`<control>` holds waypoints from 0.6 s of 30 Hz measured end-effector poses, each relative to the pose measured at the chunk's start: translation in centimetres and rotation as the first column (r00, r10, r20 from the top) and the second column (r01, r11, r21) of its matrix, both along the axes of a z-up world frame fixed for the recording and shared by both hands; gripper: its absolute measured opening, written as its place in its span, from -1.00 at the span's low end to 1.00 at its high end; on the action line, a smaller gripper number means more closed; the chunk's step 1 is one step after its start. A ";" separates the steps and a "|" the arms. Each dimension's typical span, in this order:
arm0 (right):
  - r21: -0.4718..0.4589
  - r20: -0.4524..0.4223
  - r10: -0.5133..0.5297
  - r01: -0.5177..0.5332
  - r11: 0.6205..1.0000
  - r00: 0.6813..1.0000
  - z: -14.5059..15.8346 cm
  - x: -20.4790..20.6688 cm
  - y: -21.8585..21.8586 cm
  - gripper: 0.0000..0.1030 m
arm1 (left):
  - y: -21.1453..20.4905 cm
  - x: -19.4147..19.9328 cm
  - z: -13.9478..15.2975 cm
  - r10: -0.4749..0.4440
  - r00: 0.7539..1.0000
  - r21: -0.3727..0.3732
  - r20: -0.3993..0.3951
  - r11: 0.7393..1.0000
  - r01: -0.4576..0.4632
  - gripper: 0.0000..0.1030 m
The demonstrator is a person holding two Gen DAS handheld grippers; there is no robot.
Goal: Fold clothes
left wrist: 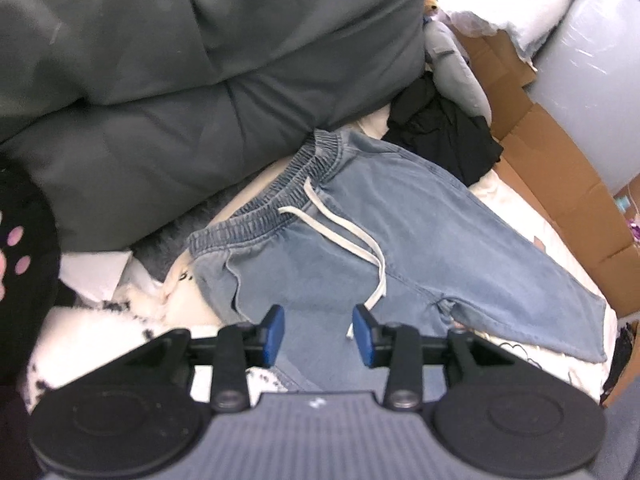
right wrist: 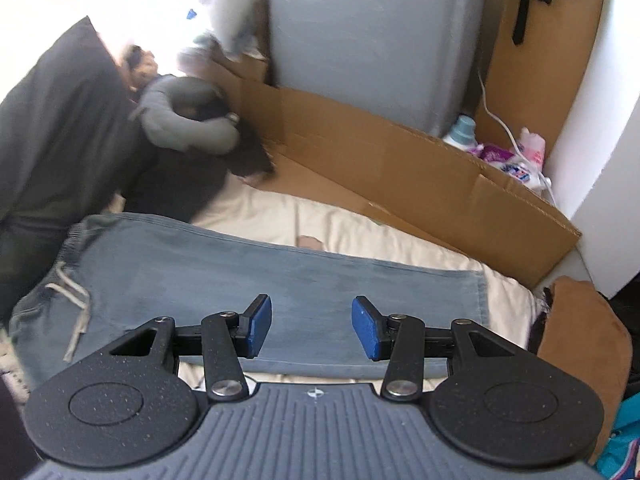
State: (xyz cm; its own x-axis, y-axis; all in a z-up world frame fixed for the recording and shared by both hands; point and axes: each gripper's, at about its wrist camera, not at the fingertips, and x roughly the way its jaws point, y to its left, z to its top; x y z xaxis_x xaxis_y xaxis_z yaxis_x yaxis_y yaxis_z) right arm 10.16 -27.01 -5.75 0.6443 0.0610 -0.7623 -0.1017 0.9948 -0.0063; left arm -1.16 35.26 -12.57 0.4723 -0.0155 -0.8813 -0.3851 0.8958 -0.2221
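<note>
Denim-blue trousers [left wrist: 400,240] lie flat on a cream bed cover [right wrist: 360,224], folded lengthwise so one leg lies on the other, directly below and ahead of both tools. Their elastic waistband [left wrist: 280,196] sits ahead and to the left of the left tool [left wrist: 319,334], and a white drawstring [left wrist: 352,240] trails from it down to just ahead of that tool's right pad. The left tool hangs above the fabric with its blue pads apart and nothing between them. The right tool [right wrist: 312,330] hovers over the leg end of the trousers, likewise open and empty; the hem [right wrist: 480,300] lies to its right. Beyond the waistband rests a large grey cushion [left wrist: 180,80], with a black garment [left wrist: 444,136] beside it. Brown cardboard [right wrist: 400,168] borders the bed's far side.
</note>
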 end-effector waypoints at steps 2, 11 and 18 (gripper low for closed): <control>-0.009 0.008 0.020 -0.020 1.000 1.000 0.2 -1.5 0.4 0.08 | 0.4 -0.4 0.0 0.017 1.000 -0.016 0.000 1.000 -0.017 -0.20; -0.048 0.013 0.069 -0.068 0.997 0.998 0.2 -7.3 1.1 0.17 | -0.1 -0.9 -1.6 0.041 0.999 -0.097 -0.005 0.994 -0.041 -0.27; -0.021 -0.060 0.039 -0.041 0.999 0.997 -2.6 -10.0 1.1 0.17 | -2.2 -1.6 -4.4 0.070 0.997 -0.180 -0.045 0.981 -0.077 -0.27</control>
State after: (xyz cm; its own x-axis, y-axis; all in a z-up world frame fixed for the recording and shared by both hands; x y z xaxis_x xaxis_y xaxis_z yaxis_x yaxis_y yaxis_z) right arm 0.13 -25.89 -8.33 0.5954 0.0686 -0.8005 -0.1421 0.9896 -0.0208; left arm -2.71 33.02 -16.97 0.4439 -0.1433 -0.8845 -0.4596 0.8110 -0.3621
